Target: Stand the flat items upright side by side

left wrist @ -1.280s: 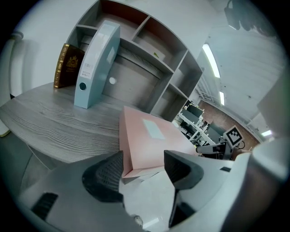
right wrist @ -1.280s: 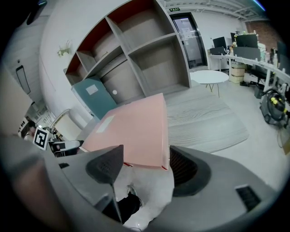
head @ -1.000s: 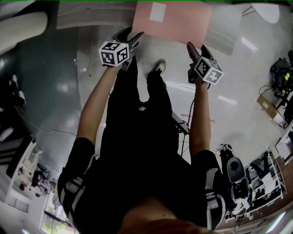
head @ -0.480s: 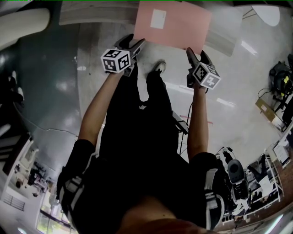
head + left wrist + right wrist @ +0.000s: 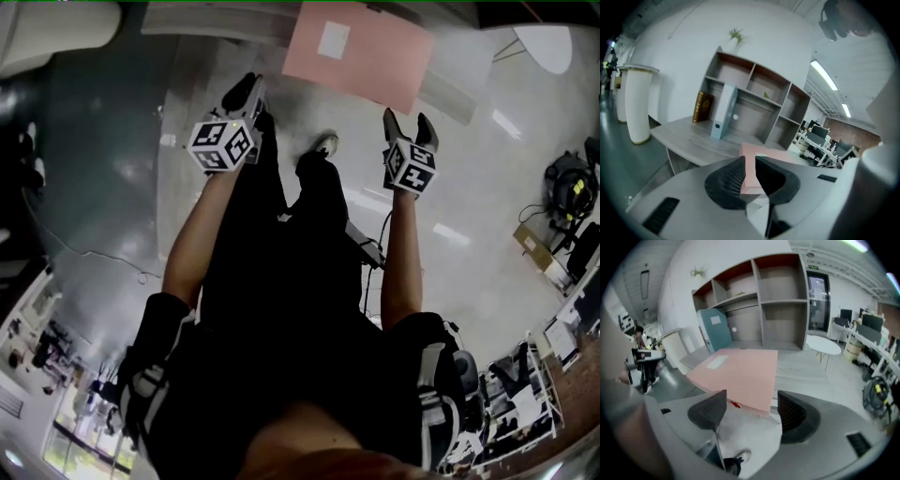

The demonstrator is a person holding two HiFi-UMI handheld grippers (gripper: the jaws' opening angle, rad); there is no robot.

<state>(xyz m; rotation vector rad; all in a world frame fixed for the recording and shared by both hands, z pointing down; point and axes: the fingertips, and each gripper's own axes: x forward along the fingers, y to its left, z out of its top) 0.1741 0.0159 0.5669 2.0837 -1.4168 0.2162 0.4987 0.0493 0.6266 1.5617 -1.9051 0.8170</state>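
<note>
Head view first: the pink folder (image 5: 361, 56) lies flat at the top of the picture. It sits partly on the tabletop (image 5: 464, 56), with its near edge toward the person and its far edge cut off by the frame. The left tool (image 5: 247, 92) sits off the near-left corner, with a pale gap showing between the two. The right tool (image 5: 406, 120) is just beside the near-right corner and looks the nearer of the pair.

Left gripper view now: the jaws have just been closing and stand drawn in to a narrow slit, with pink showing through it. I'd judge that pink to be the folder lying beyond, not something pinched, so this tool is clenched on nothing. Past it stands the shelf unit (image 5: 754, 103) with a blue binder (image 5: 723, 112) in a lower bay. That bay looks the likely place for standing things up.

Right gripper view: the jaws are spread wide, released, gripping nothing. The folder's near edge hangs just ahead, in line with the gap, its long side running across. The jaws open sideways while the folder lies flat, so pinching its faces would likely call for a roll of the wrist. A small red thing peeks from under that edge, and I can't tell what it is. The underside is hidden too.
</note>
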